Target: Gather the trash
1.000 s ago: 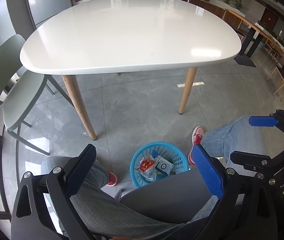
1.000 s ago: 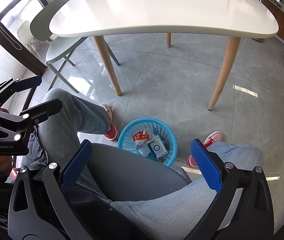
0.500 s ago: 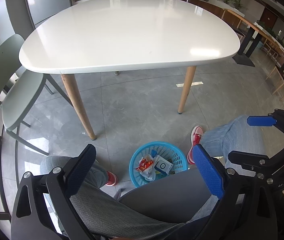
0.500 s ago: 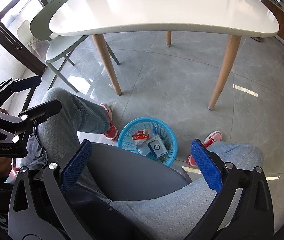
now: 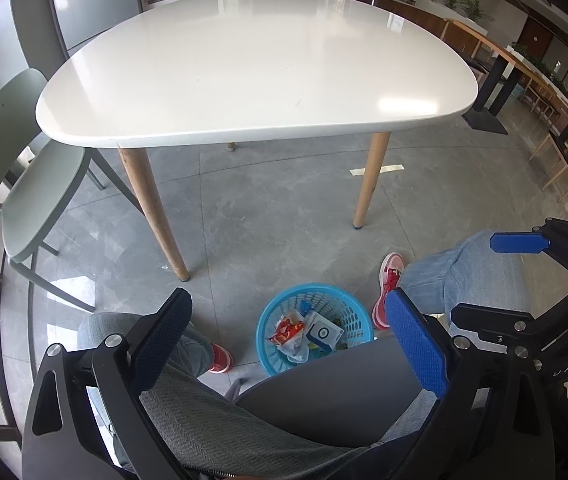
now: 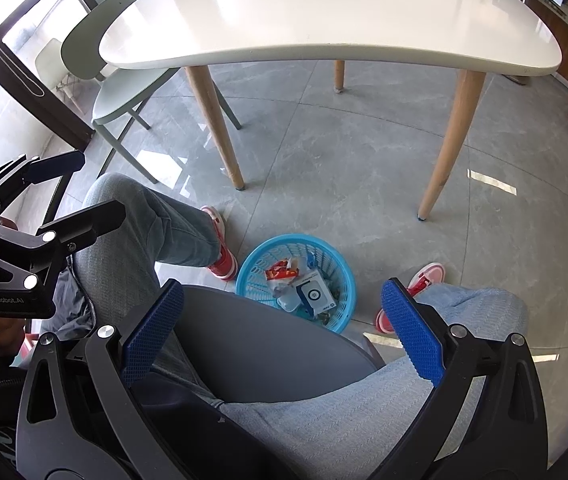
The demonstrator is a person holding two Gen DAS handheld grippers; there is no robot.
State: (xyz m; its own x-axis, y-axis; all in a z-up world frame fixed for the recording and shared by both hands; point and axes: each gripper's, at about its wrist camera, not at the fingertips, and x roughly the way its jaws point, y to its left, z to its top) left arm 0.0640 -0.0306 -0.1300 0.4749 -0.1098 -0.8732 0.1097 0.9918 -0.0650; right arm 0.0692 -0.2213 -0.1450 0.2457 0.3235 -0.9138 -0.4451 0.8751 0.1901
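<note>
A blue plastic basket (image 5: 352, 312) (image 6: 340, 264) stands on the floor between the person's feet. It holds trash: a red and white wrapper (image 5: 286, 330) (image 6: 281, 271) and a white and blue box (image 5: 324, 332) (image 6: 314, 292). My left gripper (image 5: 288, 340) hangs open above the person's lap, nothing between its blue pads. My right gripper (image 6: 279, 320) is open too and holds nothing. Each gripper shows at the side of the other's view: the right gripper (image 5: 520, 280), the left gripper (image 6: 63, 188).
A white table (image 5: 251, 60) (image 6: 324, 12) on wooden legs (image 5: 151, 216) stands ahead with a bare top. A pale green chair (image 5: 31, 184) (image 6: 123, 92) is at its left. Grey seat edge (image 5: 336, 384), the person's legs and red shoes (image 5: 388, 280) flank the basket.
The left view has crept slightly, with the table drifting a little left and down. Both grippers stay open and the basket has not moved.
</note>
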